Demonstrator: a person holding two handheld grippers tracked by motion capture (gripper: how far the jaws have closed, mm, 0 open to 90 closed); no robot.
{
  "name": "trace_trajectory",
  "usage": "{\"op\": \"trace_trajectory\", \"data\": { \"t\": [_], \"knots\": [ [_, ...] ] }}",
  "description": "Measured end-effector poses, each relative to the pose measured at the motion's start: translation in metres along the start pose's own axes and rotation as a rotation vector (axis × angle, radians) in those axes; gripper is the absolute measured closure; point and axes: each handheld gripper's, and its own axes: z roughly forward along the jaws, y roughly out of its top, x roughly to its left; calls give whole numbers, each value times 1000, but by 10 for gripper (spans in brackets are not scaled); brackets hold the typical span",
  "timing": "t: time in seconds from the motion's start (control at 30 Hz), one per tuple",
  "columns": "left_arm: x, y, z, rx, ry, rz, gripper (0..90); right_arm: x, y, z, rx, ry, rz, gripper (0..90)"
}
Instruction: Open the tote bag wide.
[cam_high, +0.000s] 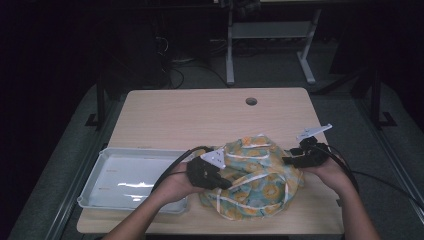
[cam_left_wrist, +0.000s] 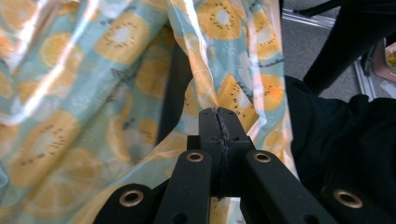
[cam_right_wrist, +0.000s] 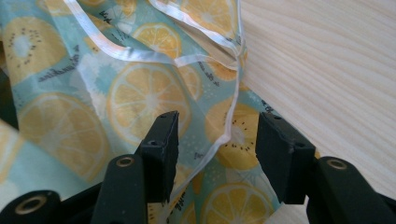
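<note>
A crumpled teal cloth (cam_high: 257, 175) printed with orange and kiwi slices and edged in white trim lies on the near right of the wooden table (cam_high: 200, 117). My left gripper (cam_high: 226, 184) comes in from the cloth's left side. In the left gripper view its jaws are shut on a pinched fold of the cloth (cam_left_wrist: 116, 79), with the left gripper (cam_left_wrist: 218, 113) lifting that fold. My right gripper (cam_high: 288, 161) rests at the cloth's right edge. In the right gripper view the right gripper (cam_right_wrist: 217, 127) stands open over the cloth (cam_right_wrist: 140, 98), a strand of white trim (cam_right_wrist: 224, 135) running between the jaws.
A white plastic tray (cam_high: 95, 172) sits at the table's near left corner, beside my left forearm. A round cable hole (cam_high: 251, 101) is near the far edge. Bare wood (cam_right_wrist: 327, 70) lies just right of the cloth. Desk legs (cam_high: 230, 45) stand on the floor beyond.
</note>
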Motion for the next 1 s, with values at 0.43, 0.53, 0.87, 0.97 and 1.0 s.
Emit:
{"op": "trace_trajectory", "data": {
  "t": [0.43, 0.53, 0.87, 0.97, 1.0],
  "knots": [
    [-20, -16, 18, 52, -53, -1, 900, 2, 0, 2, 15, 1, -10, 482],
    [-23, -19, 24, 74, -53, 1, 900, 2, -1, 2, 18, 0, -11, 482],
    [-17, -20, 35, 128, -6, 18, 900, 2, 0, 1, 14, -1, -7, 481],
    [-11, -19, 36, 136, 17, 11, 900, 1, 0, 0, 5, -3, -10, 481],
    [-8, -19, 36, 139, 26, 13, 900, 1, 0, 0, 4, -2, -6, 481]
  ]
}}
